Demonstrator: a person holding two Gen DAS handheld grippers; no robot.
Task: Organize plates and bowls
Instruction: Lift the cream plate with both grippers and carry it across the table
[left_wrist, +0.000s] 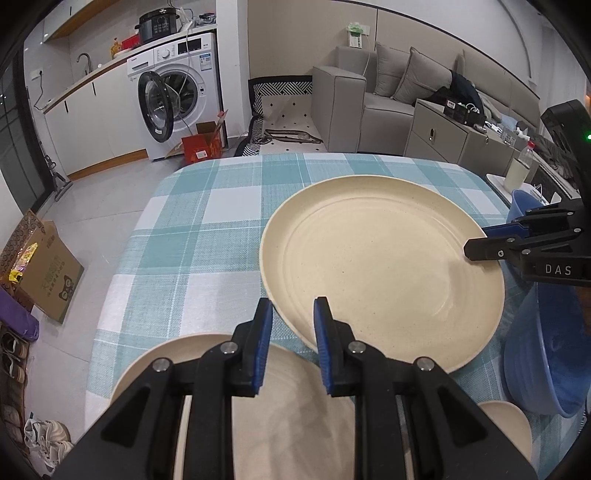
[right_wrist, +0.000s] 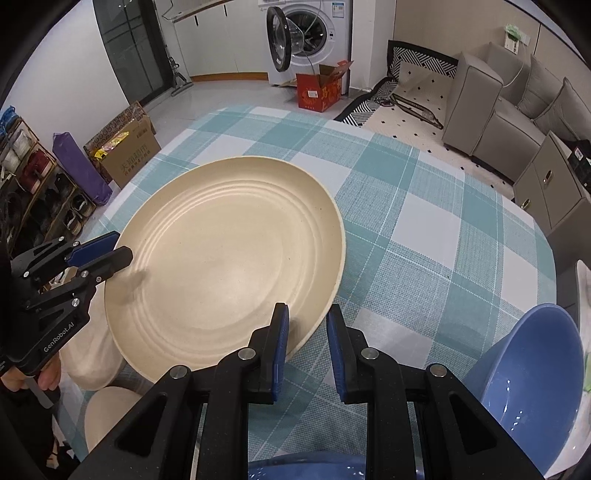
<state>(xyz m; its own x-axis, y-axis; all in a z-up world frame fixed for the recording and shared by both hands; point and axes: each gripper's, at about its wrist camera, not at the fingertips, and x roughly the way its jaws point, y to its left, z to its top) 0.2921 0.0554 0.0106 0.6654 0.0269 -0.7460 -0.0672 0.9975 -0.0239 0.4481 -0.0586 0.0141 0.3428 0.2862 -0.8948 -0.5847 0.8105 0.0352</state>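
Blue bowl (right_wrist: 532, 369) right, second cream plate (left_wrist: 155, 369) beneath; ridged cream plate (left_wrist: 380, 273) on checked table (left_wrist: 207, 221), rim pinched by closed left gripper (left_wrist: 293, 317) and right gripper (right_wrist: 306, 325).

Cream plate (left_wrist: 384, 266) – teal-and-white checked tablecloth (left_wrist: 207, 221) – blue bowl (right_wrist: 532, 369)

Left wrist view: second cream plate (left_wrist: 295, 417) mostly covered by left gripper (left_wrist: 293, 314) body; near rim cut off by bottom edge. Small cream dish (left_wrist: 508, 421) at lower right, only an arc showing. Blue basin (left_wrist: 543, 362) part hidden behind right gripper (left_wrist: 476, 243), cut by fisheye border. Whether either gripper's pads press the large plate's (left_wrist: 384, 273) rim: cannot tell, contact lies behind the fingers.

Right wrist view: blue bowl (right_wrist: 532, 373) cropped at right; another blue vessel (right_wrist: 295, 470) barely shows at bottom edge. Box print (right_wrist: 133, 162) too small to read.
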